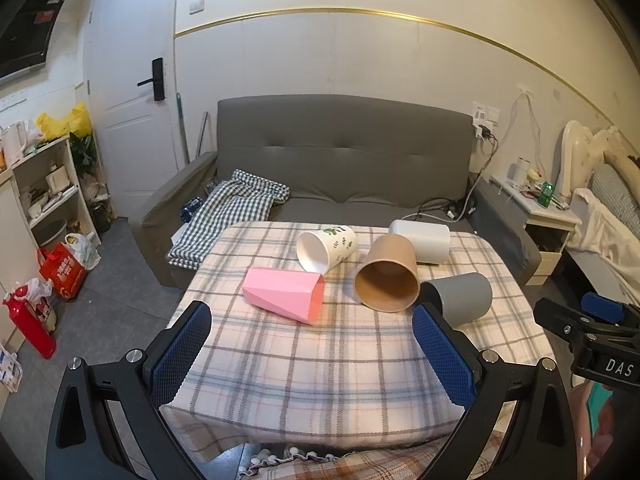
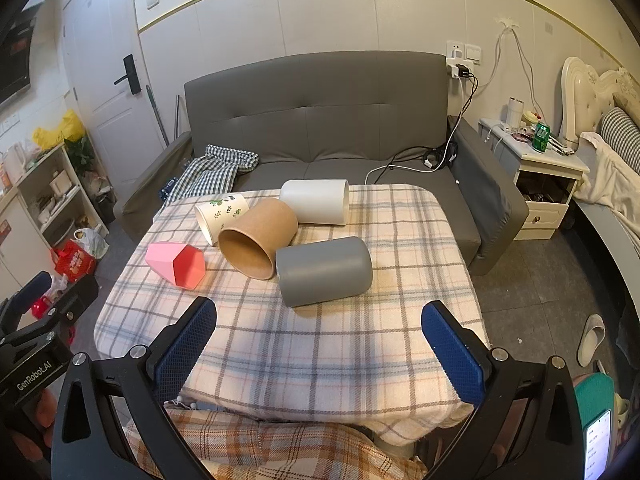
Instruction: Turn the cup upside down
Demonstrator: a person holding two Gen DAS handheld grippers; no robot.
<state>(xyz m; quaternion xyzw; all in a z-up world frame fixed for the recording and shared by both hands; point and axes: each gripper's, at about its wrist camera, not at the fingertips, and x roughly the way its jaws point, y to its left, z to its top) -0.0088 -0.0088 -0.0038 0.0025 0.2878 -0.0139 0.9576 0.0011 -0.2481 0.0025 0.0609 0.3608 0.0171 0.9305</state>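
Observation:
Several cups lie on their sides on a plaid-covered table (image 1: 320, 360) (image 2: 340, 340): a pink faceted cup (image 1: 284, 294) (image 2: 176, 260), a white leaf-print cup (image 1: 326, 248) (image 2: 222, 212), a brown paper cup (image 1: 388, 280) (image 2: 258, 236), a plain white cup (image 1: 424, 240) (image 2: 316, 201) and a grey cup (image 1: 464, 296) (image 2: 324, 270). My left gripper (image 1: 312, 320) is open and empty above the table's near edge, short of the pink cup. My right gripper (image 2: 320, 316) is open and empty, just short of the grey cup.
A grey sofa (image 1: 344, 160) with a checked cloth (image 1: 232, 208) stands behind the table. A shelf unit (image 1: 44, 184) and bags are on the left, a nightstand (image 2: 536, 160) and bed on the right. A slipper (image 2: 592, 338) lies on the floor.

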